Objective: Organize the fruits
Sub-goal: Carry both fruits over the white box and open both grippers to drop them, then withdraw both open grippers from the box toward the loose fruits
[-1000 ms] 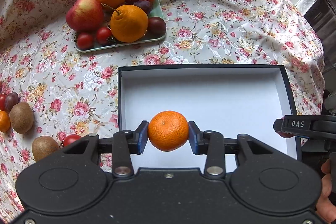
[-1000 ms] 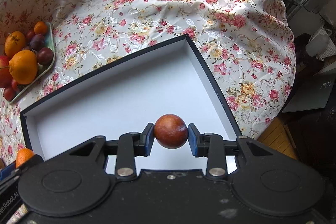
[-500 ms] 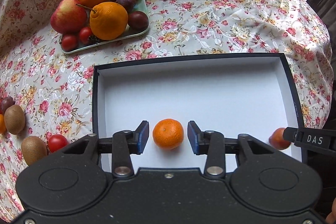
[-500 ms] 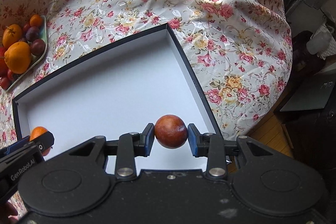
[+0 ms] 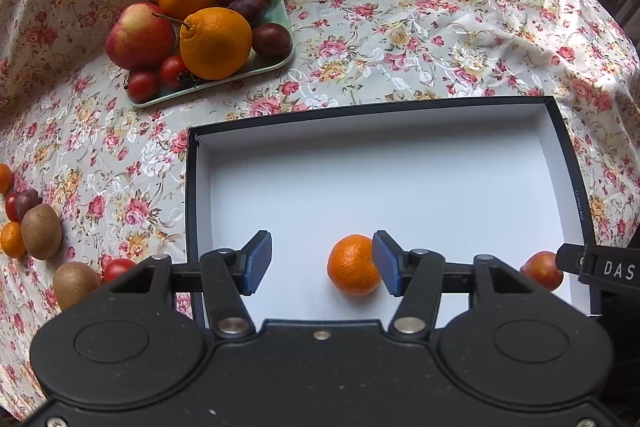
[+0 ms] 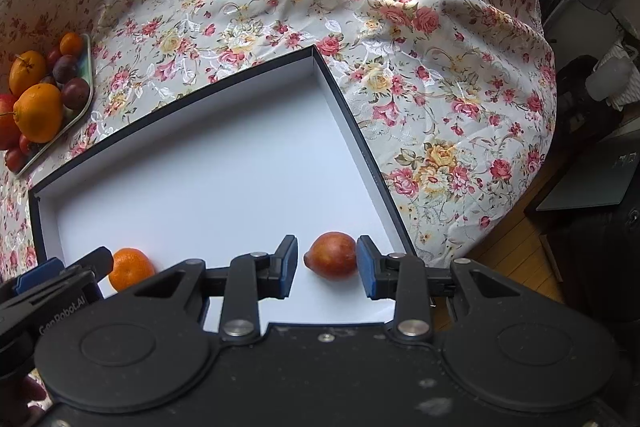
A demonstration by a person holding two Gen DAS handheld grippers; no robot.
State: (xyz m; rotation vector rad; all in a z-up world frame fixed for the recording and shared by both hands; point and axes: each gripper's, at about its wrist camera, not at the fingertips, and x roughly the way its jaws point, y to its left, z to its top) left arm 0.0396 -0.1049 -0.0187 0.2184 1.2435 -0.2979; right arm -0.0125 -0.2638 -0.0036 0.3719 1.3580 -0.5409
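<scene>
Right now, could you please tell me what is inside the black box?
On the white floor of the black box lie a mandarin and a reddish-brown fruit. The claw bodies hide its near edge.

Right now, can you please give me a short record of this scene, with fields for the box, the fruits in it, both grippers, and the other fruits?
box: black rim, white inside, on the floral tablecloth
fruits in box: mandarin, reddish-brown fruit, both lying on the floor of the box
left gripper: open, jaws have just been opening, mandarin lies between them beside the right pad
right gripper: open, reddish-brown fruit lies between the pads, gap on the left side
green tray: apple, oranges, plums, small tomatoes
loose on cloth: kiwis, small fruits
</scene>
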